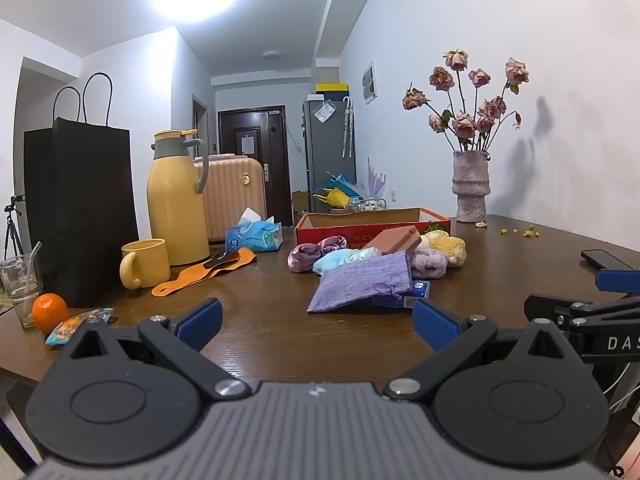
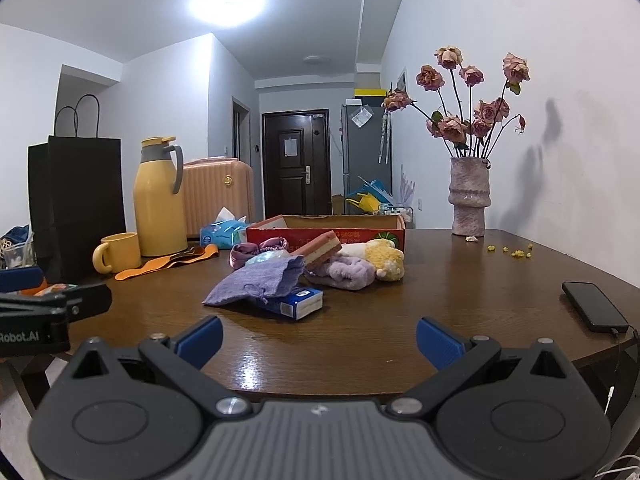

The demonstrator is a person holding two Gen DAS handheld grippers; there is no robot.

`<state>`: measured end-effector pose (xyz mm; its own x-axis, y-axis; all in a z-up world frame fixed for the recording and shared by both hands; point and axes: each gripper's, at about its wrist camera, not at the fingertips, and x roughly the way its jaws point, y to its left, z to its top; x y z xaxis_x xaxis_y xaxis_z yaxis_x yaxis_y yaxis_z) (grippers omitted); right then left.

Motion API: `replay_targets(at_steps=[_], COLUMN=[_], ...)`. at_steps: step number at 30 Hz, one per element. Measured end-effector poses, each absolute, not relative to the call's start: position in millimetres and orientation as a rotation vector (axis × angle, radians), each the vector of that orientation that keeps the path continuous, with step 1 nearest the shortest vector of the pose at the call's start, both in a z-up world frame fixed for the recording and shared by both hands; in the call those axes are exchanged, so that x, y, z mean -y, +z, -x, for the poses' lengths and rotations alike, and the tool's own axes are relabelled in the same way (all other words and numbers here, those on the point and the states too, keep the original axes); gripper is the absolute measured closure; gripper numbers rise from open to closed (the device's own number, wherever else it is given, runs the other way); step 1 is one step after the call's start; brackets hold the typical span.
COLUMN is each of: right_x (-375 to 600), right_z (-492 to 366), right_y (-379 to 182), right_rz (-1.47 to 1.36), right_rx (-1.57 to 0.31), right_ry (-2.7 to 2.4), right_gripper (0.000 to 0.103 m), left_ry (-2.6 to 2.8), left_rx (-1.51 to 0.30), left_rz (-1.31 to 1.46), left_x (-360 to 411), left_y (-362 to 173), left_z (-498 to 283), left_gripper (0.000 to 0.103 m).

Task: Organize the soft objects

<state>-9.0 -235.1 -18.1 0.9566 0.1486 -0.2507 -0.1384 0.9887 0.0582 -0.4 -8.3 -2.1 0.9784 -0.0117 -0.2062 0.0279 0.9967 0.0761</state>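
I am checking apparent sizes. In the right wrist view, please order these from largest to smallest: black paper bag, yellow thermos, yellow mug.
1. black paper bag
2. yellow thermos
3. yellow mug

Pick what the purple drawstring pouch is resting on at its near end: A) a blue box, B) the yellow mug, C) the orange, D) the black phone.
A, since the purple drawstring pouch drapes over the blue box, whose end sticks out from under it.

A heap of soft things lies just before the red box [image 2: 326,236]: lilac pouch [image 2: 256,282] nearest, draped over a blue carton [image 2: 300,302]; pink sponge [image 2: 320,252], purple scrunchie [image 2: 248,252], yellow plush [image 2: 384,260] behind.
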Motion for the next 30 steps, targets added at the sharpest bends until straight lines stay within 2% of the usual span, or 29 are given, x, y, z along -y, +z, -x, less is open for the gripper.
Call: replay_targets(at_steps=[30], right_x=[236.0], right_z=[7.0], right_y=[-19.6], right_rz=[-0.045], right_rx=[-0.267], right_ry=[0.144], right_gripper=[0.0], left_ry=[-0.016], left_rx=[-0.21], left_rz=[-0.077], left_x=[6.6], left_y=[-4.3], left_z=[-0.9], left_gripper=[0.0])
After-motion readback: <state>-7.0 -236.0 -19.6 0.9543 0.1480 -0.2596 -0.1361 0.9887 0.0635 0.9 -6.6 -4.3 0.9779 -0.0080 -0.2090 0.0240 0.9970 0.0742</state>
